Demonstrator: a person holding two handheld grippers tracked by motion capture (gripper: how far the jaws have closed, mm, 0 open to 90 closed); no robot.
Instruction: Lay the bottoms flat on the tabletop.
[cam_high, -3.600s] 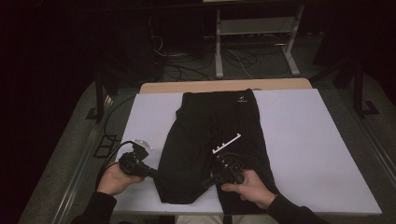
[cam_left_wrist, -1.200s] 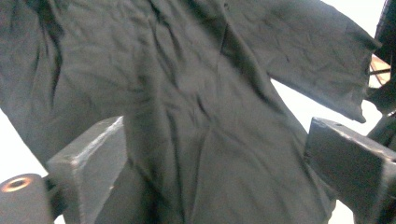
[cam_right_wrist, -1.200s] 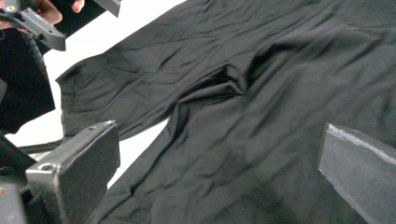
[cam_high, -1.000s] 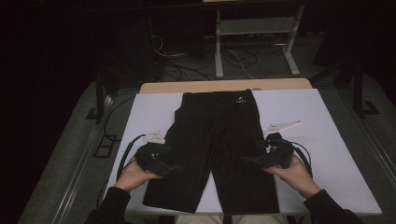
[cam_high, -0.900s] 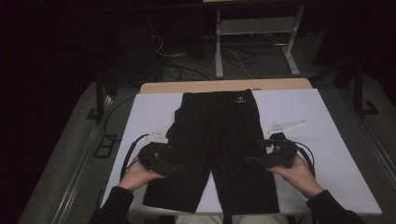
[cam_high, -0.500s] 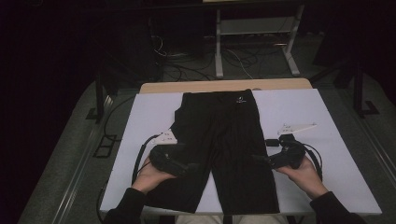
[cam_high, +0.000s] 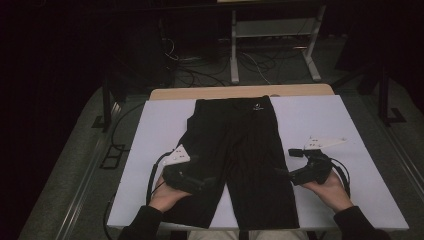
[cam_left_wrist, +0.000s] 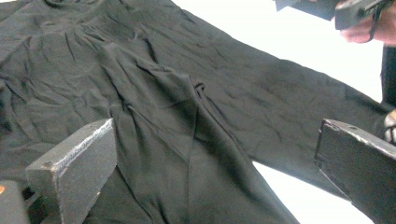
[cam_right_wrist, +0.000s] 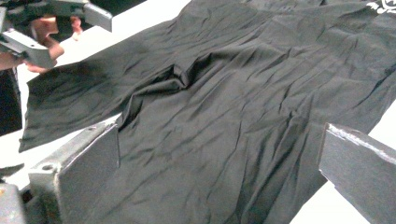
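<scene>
Here, a pair of black fabric shorts (cam_high: 240, 160) lies flat on the white rectangular table (cam_high: 320, 120) (waistband away from the person). The left gripper (cam_high: 207, 181) and right gripper (cam_high: 280, 173) hover at its legs, jaws spread wide, holding nothing.

Shorts (cam_high: 245, 155) lie flat mid-table (cam_high: 310, 120); left tongs (cam_high: 209, 181) and right tongs (cam_high: 281, 173) flank them.

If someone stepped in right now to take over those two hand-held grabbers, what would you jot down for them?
Left gripper: jaws open, holding nothing, over the near left leg of the black shorts.
Right gripper: jaws open, holding nothing, at the outer edge of the right leg.
Shorts lie spread flat on the white table, waistband at the far side, legs toward the person.
Done: shorts laid out, some wrinkles.
Left: probably folding; no fold made yet.
</scene>
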